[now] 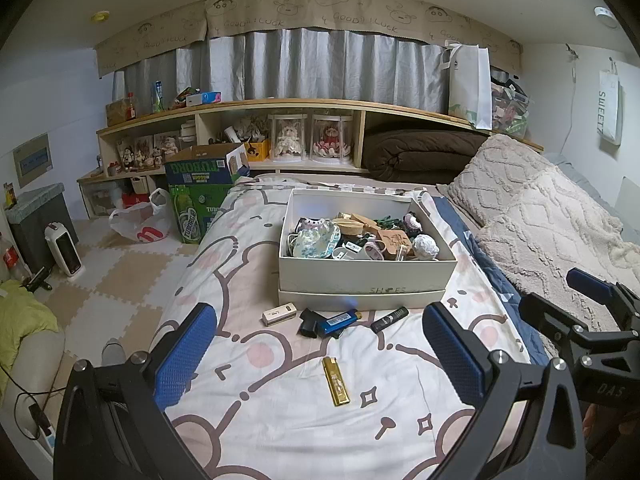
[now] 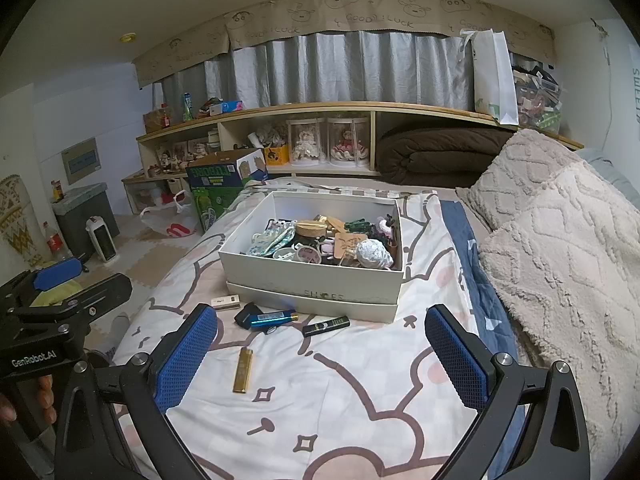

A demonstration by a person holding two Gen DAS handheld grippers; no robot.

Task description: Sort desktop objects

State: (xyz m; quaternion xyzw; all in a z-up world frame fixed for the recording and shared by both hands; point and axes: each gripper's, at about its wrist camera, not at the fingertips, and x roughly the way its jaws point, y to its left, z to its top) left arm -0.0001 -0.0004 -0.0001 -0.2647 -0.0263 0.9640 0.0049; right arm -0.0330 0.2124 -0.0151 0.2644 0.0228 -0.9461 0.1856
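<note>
Left wrist: shoebox [image 1: 366, 276] full of trinkets [image 1: 360, 238]

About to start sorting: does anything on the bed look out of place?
Yes. Five small items lie loose on the sheet before the white shoebox, not inside it; the gold rectangular lighter sits apart, nearest the cameras.

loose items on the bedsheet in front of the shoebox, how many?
5: white stick, black piece, blue lighter, black tube by the box; gold lighter nearer. Some may hide under the overlap.
</note>
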